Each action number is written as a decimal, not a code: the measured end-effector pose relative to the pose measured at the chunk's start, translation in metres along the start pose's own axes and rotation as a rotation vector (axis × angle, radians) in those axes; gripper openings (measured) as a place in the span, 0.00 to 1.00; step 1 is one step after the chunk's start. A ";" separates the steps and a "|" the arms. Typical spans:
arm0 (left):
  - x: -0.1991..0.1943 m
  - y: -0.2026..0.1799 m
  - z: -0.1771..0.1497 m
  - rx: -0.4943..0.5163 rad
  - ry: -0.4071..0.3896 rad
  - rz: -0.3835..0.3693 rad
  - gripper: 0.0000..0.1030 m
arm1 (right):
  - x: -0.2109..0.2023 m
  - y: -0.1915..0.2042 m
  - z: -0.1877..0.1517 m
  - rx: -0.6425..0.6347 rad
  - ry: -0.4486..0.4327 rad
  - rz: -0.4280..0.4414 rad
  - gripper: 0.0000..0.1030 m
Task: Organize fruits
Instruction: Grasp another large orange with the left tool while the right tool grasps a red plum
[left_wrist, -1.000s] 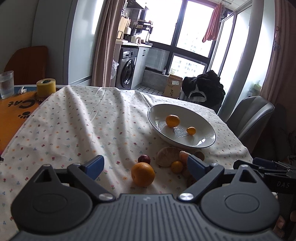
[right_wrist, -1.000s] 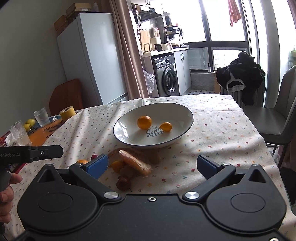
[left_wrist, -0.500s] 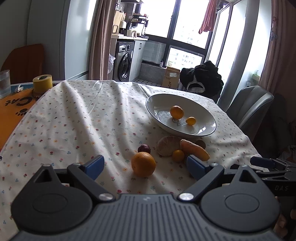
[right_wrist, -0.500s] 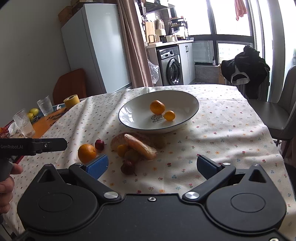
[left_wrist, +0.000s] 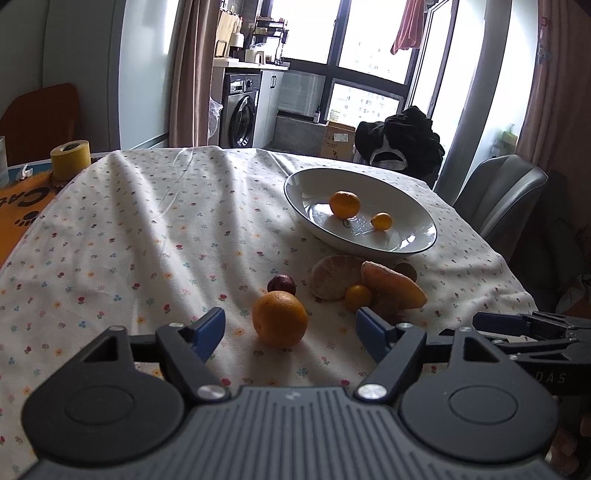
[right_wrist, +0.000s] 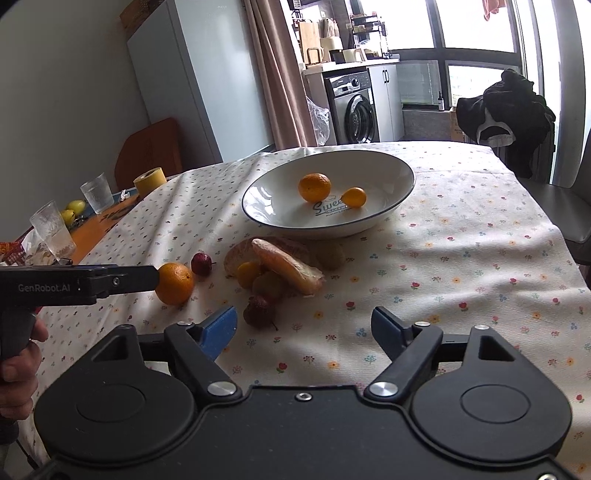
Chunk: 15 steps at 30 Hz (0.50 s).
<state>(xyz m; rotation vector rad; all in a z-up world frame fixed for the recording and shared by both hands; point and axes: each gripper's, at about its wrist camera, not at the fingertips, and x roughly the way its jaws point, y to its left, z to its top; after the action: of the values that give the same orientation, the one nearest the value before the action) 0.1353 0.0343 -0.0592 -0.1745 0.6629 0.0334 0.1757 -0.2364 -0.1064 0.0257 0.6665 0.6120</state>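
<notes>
A white bowl (left_wrist: 413, 245) (right_wrist: 402, 173) holds a tangerine (left_wrist: 344, 203) (right_wrist: 314, 187) and a kumquat (left_wrist: 381, 221) (right_wrist: 354, 197). In front of it on the cloth lie a large orange (left_wrist: 279, 323) (right_wrist: 174, 283), a dark red fruit (left_wrist: 281, 284) (right_wrist: 201, 263), a peeled citrus (left_wrist: 332, 277), a small kumquat (left_wrist: 357, 297) (right_wrist: 248, 273), an orange-tan long fruit (left_wrist: 393, 286) (right_wrist: 288, 265) and a dark plum (right_wrist: 259, 311). My left gripper (left_wrist: 290, 332) is open, its fingers either side of the large orange. My right gripper (right_wrist: 304, 330) is open and empty, near the plum.
A floral cloth (left_wrist: 129, 229) covers the table. A yellow tape roll (left_wrist: 70, 158) and glasses (right_wrist: 96, 192) stand at the far left. A grey chair (left_wrist: 498, 195) stands to the right. The right gripper's tip shows in the left wrist view (left_wrist: 532, 326).
Both grippers have moved forward toward the fruit pile. The left gripper's fingers now flank the large orange. Both stay open.
</notes>
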 end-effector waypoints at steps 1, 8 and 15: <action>0.002 0.000 -0.001 -0.001 0.003 0.001 0.72 | 0.002 0.002 0.000 -0.002 0.005 0.006 0.71; 0.017 0.000 -0.002 0.008 0.014 0.013 0.63 | 0.015 0.010 0.001 -0.005 0.023 0.019 0.61; 0.029 -0.001 -0.001 0.006 0.028 0.011 0.57 | 0.027 0.015 0.002 -0.014 0.038 0.025 0.54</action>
<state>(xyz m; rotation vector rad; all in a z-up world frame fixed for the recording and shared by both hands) 0.1579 0.0324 -0.0775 -0.1660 0.6918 0.0394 0.1858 -0.2092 -0.1167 0.0097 0.7000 0.6427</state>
